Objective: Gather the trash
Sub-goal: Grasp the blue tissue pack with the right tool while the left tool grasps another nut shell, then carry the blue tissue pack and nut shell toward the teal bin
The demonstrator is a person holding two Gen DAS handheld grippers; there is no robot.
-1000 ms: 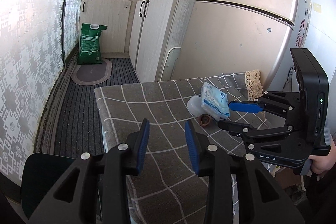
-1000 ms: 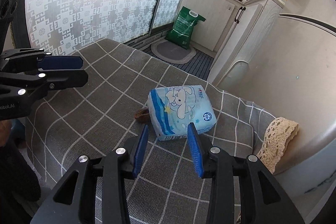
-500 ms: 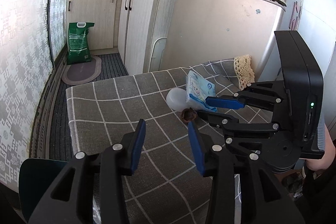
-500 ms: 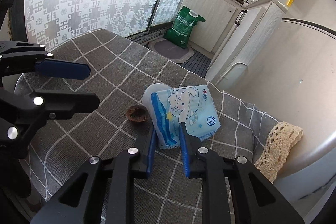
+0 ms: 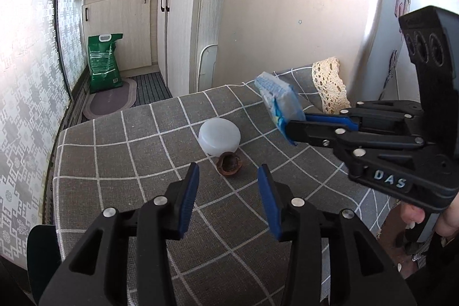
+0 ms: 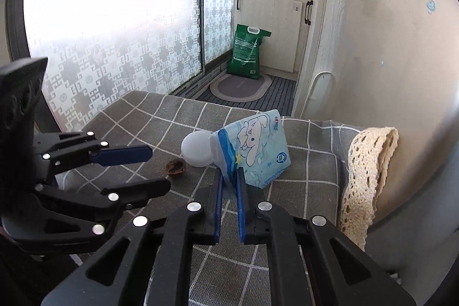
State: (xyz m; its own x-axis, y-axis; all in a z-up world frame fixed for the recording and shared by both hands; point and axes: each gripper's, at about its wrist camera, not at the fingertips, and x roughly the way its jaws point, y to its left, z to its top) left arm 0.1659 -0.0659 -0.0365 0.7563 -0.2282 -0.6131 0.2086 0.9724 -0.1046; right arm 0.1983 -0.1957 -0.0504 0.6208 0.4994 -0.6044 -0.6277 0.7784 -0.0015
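Your right gripper (image 6: 229, 177) has just closed and now pinches the lower corner of a blue cartoon-printed tissue pack (image 6: 255, 148), tilting it up off the grey checked tablecloth (image 6: 160, 116). Your left gripper (image 5: 228, 179) hangs above the cloth, jaws apart and empty. Ahead of it lie a brown nutshell (image 5: 228, 163) touching a white plastic lid (image 5: 219, 135).

I see a grey tablecloth (image 6: 160, 116) crossed by a white grid, and on it a translucent white lid (image 5: 219, 136) with a brown nutshell (image 5: 229, 163) at its 5 o'clock. The tissue pack (image 6: 258, 151) is pale blue with a white cartoon rabbit; cream lace (image 6: 370, 159) lies at its 3 o'clock, and a green sack (image 6: 248, 52) stands at 12 o'clock.
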